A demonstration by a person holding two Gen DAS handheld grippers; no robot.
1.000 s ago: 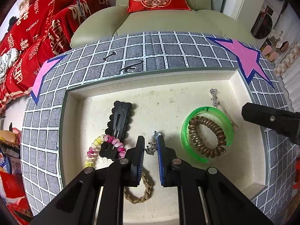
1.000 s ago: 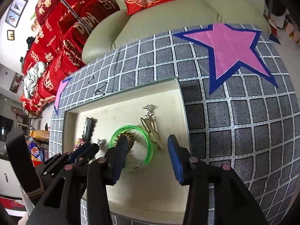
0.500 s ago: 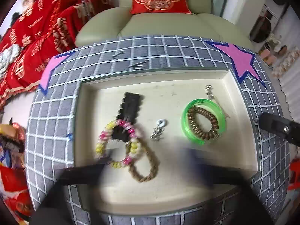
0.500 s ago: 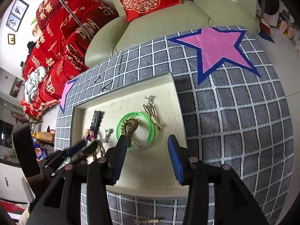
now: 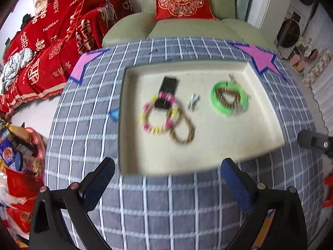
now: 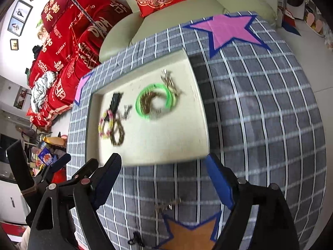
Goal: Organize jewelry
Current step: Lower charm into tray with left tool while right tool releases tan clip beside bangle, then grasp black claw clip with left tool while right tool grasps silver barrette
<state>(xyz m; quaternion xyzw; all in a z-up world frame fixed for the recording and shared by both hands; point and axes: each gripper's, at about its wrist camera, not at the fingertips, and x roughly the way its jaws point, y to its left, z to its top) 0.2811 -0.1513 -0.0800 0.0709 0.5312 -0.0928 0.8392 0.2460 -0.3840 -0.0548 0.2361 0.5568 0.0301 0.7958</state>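
Note:
A cream tray [image 5: 133, 158] [image 6: 199, 120] on the checked cloth holds the jewelry. In it lie a pink-yellow bead bracelet [image 5: 159, 112] [image 6: 106, 123], a brown rope bracelet [image 5: 183, 130], a black hair clip [image 5: 168, 87], a small silver piece [image 5: 193, 102], a green bangle [image 5: 228, 99] [image 6: 154, 100] around a brown coil hair tie, and a thin metal piece [image 6: 168, 79]. My left gripper [image 5: 168, 179] is open wide and empty, in front of the tray's near edge. My right gripper [image 6: 164, 177] is open and empty, also in front of the near edge.
A small metal piece [image 6: 166, 205] and a dark item [image 6: 135, 240] lie on the cloth near an orange star [image 6: 191, 235]. Pink stars [image 5: 262, 60] mark the far corners. A sofa with red cushions [image 5: 181, 0] stands behind. The other gripper [image 5: 314, 141] shows at right.
Both grippers have pulled back from the tray towards me. The left gripper, nearly closed around the silver piece a second ago, has opened wide and left it in the tray. The right gripper has opened wider.

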